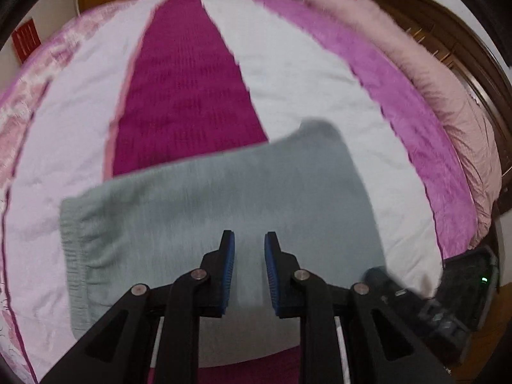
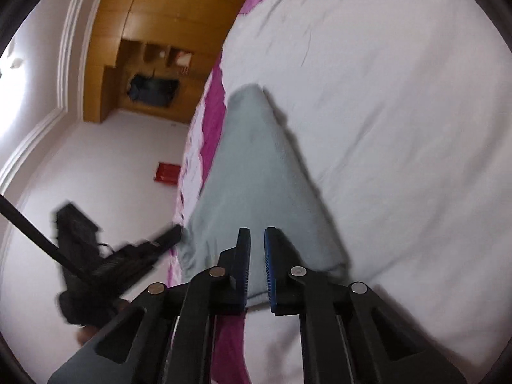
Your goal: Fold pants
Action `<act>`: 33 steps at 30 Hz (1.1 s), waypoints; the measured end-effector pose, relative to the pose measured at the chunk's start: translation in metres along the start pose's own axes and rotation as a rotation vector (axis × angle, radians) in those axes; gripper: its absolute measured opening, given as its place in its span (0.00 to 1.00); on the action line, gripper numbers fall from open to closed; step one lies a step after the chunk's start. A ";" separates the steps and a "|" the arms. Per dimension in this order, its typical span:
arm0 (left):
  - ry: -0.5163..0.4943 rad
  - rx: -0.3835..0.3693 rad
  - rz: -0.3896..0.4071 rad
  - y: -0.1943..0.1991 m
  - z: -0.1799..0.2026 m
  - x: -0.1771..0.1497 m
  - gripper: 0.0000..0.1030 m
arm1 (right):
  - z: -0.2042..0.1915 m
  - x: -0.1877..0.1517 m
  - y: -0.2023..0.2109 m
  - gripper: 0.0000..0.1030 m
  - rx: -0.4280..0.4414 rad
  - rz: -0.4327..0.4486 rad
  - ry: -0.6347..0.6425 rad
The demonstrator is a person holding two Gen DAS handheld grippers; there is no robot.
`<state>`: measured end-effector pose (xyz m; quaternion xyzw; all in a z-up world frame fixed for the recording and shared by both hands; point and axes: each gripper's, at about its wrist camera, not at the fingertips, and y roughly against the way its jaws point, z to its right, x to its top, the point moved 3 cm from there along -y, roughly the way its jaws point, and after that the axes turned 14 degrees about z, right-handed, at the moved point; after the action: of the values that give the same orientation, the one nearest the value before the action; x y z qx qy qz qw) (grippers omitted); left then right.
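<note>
Grey pants [image 1: 204, 224] folded into compact block, flat on bed [image 1: 304, 80]. Left hand-held gripper [image 1: 249, 240] above them, jaws slightly parted, empty. Right hand-held gripper [image 2: 257, 236] narrow gap, empty. Judged: late fold; next needs edge grasp or smoothing.

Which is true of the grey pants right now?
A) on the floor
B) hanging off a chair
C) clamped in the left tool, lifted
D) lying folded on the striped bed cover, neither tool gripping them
D: the grey pants lie flat on the bed cover; left tool and right tool both show an empty gap.
</note>
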<state>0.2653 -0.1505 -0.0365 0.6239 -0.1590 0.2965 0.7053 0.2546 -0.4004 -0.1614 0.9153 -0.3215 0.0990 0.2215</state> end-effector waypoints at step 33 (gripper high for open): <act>0.073 -0.218 -0.015 -0.025 -0.023 -0.006 0.07 | 0.008 0.066 -0.069 0.15 0.057 -0.211 0.171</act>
<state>0.2722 -0.1305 -0.0638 0.5336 -0.1596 0.2948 0.7765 0.3497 -0.3926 -0.1704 0.9381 -0.2006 0.1619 0.2312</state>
